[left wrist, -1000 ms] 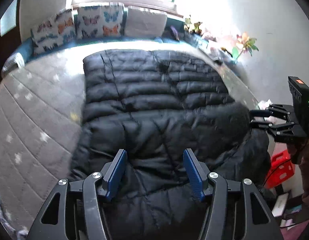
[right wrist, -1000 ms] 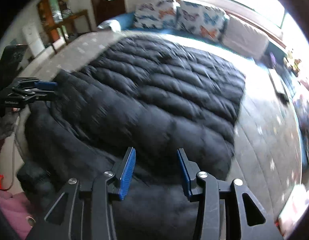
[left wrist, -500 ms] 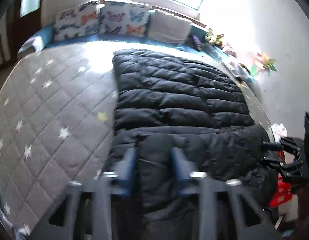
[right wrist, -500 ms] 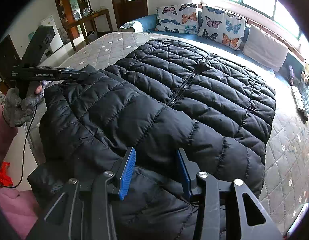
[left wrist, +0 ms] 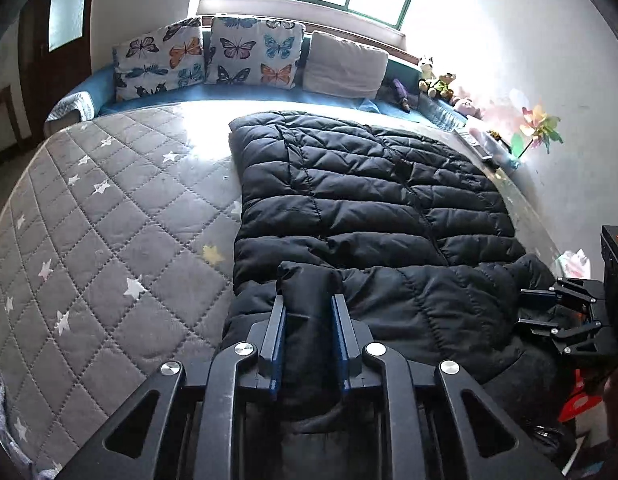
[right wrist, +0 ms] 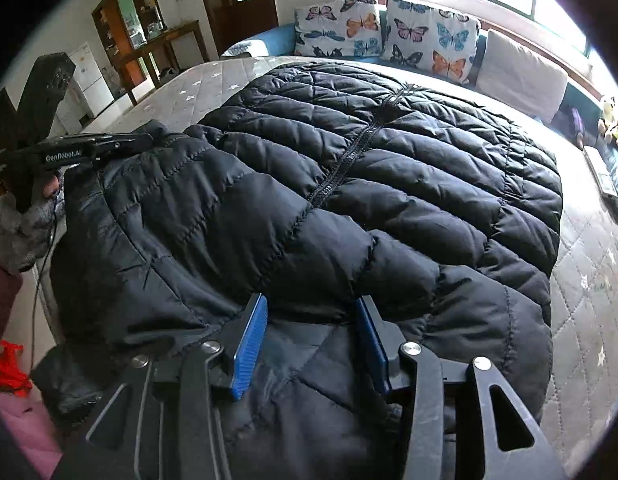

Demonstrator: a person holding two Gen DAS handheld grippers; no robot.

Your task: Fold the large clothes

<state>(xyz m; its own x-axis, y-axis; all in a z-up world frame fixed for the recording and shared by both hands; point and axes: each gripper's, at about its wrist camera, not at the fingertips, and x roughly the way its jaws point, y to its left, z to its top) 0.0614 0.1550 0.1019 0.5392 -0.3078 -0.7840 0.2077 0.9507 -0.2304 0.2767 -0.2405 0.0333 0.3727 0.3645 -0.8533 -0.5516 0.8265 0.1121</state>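
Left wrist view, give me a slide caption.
Left claw closing on a fold of the black puffer coat spread on the star-quilted bed.

Left hand-held gripper angled down, jaws closing, pads pressed on a pinched fold of jacket; right hand-held gripper angled down, jaws opening, jacket between them, pad contact unclear; gloved hand holds left handle.

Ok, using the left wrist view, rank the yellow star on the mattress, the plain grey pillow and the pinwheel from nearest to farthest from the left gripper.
1. Yellow star, just left of the left gripper.
2. Pinwheel, far right, by the wall.
3. Plain grey pillow, at the headboard.
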